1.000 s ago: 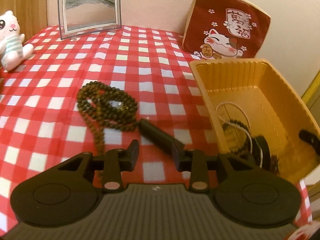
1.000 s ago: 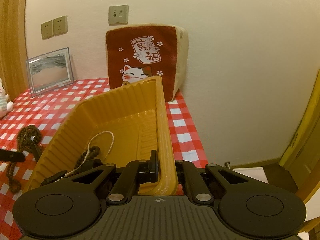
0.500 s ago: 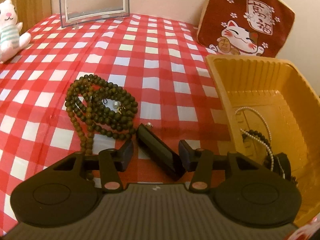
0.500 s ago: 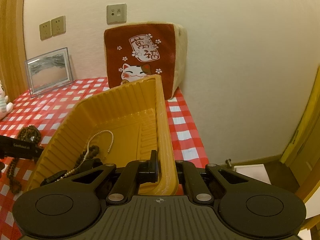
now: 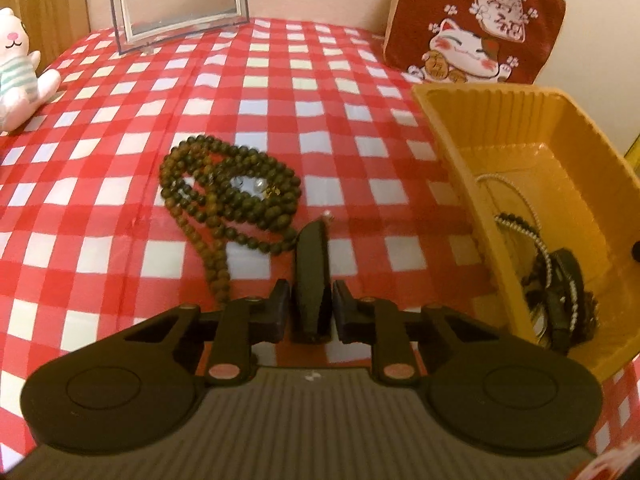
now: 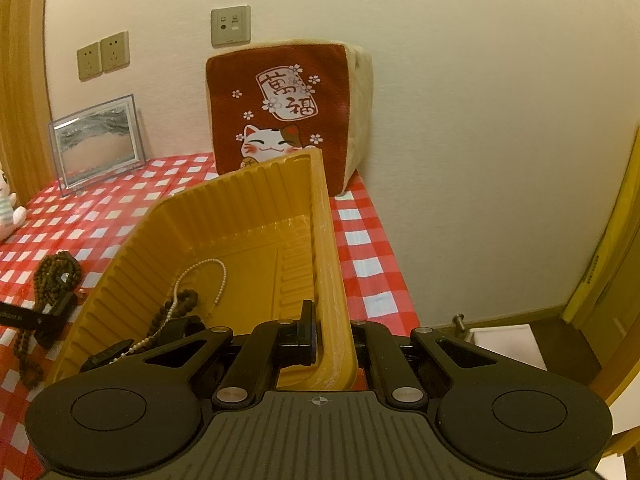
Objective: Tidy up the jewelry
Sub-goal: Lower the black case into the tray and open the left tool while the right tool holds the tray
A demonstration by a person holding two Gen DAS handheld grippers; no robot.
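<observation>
On the red checked tablecloth [image 5: 120, 120], the yellow tray [image 5: 516, 108] sat tilted, its near wall pinched by the right gripper [image 6: 332, 340]. Left of the tray lay the dark bead necklace [image 5: 228, 196], coiled. Nearer the tray, the left gripper [image 5: 310, 312] had its fingers narrowly spread around a black clip [image 5: 312, 276], barely apart from it.

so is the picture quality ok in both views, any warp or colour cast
Left wrist view: warm orange cast, fisheye bows the checked cloth, brown beads sharp. Right wrist view: same cast, yellow tray clear, corners vignetted.
</observation>
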